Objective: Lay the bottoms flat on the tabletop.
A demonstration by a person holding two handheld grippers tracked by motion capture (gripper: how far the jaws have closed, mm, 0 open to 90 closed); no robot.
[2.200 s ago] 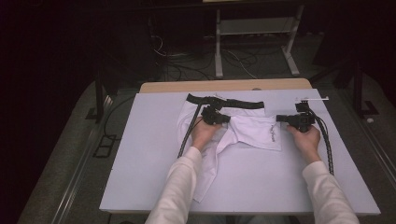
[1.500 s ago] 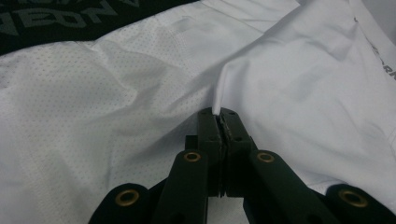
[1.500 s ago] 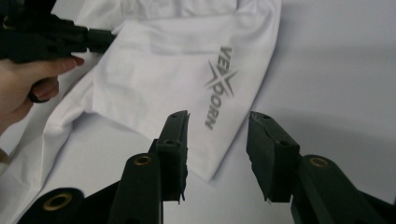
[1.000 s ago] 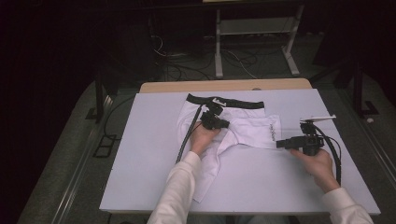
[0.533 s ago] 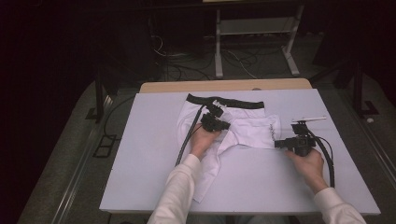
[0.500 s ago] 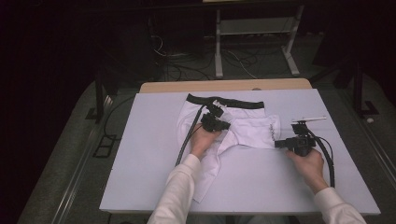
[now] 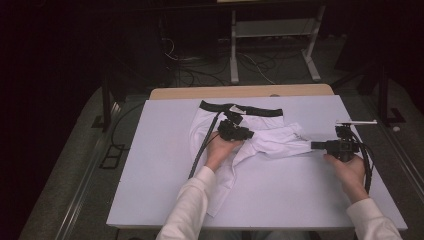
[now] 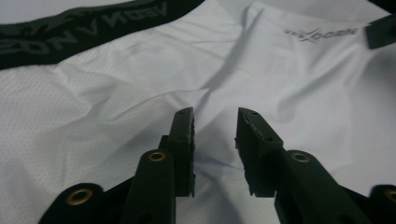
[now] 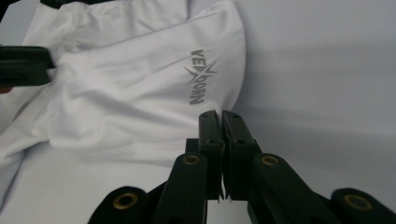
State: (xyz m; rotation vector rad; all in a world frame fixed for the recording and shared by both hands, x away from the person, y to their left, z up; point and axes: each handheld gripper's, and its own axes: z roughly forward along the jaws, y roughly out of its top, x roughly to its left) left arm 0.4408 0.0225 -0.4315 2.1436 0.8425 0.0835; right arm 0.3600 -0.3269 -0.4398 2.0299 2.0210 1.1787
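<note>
While pinching hem, right gripper (image 9: 221,116) closer.

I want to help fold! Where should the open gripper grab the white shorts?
Best guess: the left gripper should pinch the raised crease of the white shorts just ahead of its jaws, coming in low and straight. Flat cloth offers nothing to pinch; a ridge fits between them.

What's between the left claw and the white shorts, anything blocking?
Nothing visible. The left claw hangs right over the white shorts with its jaws a little apart, bare fabric beneath the gap; they have just been opening, with nothing between them. The right claw is shut on the shorts' edge, off to one side, not in the path.
</note>
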